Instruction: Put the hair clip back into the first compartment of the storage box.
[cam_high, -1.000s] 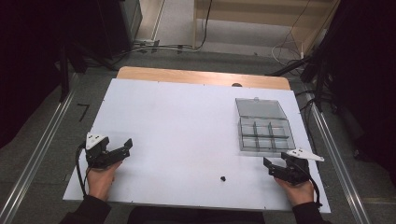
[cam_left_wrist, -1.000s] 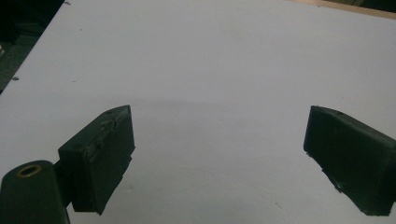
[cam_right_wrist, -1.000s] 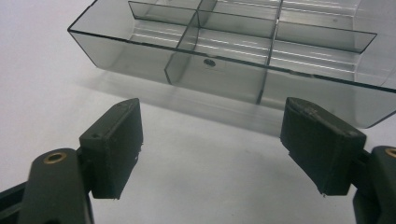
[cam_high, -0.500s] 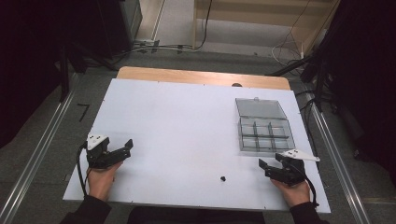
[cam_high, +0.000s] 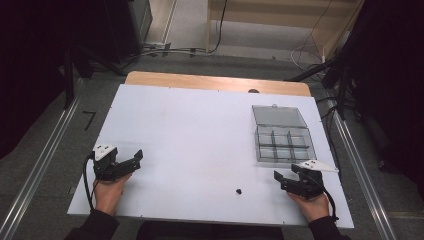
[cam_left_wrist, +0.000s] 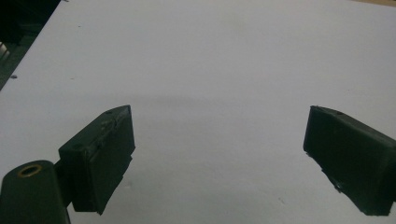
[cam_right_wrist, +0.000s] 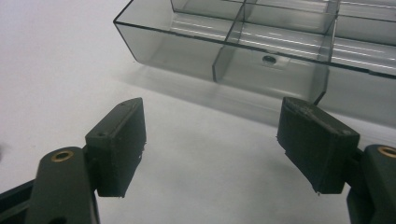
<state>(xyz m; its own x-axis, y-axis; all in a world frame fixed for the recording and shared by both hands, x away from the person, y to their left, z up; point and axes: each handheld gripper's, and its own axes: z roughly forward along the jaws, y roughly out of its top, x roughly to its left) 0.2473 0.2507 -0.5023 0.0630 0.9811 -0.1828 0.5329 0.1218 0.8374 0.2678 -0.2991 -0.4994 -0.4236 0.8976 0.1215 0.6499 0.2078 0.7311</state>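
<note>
A clear plastic compartment box (cam_high: 284, 144) lies on the right of the white table (cam_high: 200, 130), its lid (cam_high: 279, 116) folded open behind it. A small black object (cam_high: 239, 190) rests near the front edge. My right gripper (cam_high: 286, 175) is open just in front of the box, to the right of the black object. In the right gripper view the right gripper (cam_right_wrist: 212, 105) faces the box's near wall (cam_right_wrist: 196, 51), and a small round thing (cam_right_wrist: 268, 59) shows in one compartment. My left gripper (cam_high: 131, 161) is open at the front left. The left gripper (cam_left_wrist: 219, 112) holds nothing over bare table.
A wooden strip (cam_high: 215, 82) runs along the table's far edge. Metal rails (cam_high: 45, 160) flank the table on both sides. Cables (cam_high: 165, 50) lie on the floor beyond.
My right gripper has shifted slightly left, toward the small black object. The left gripper has stayed put.
</note>
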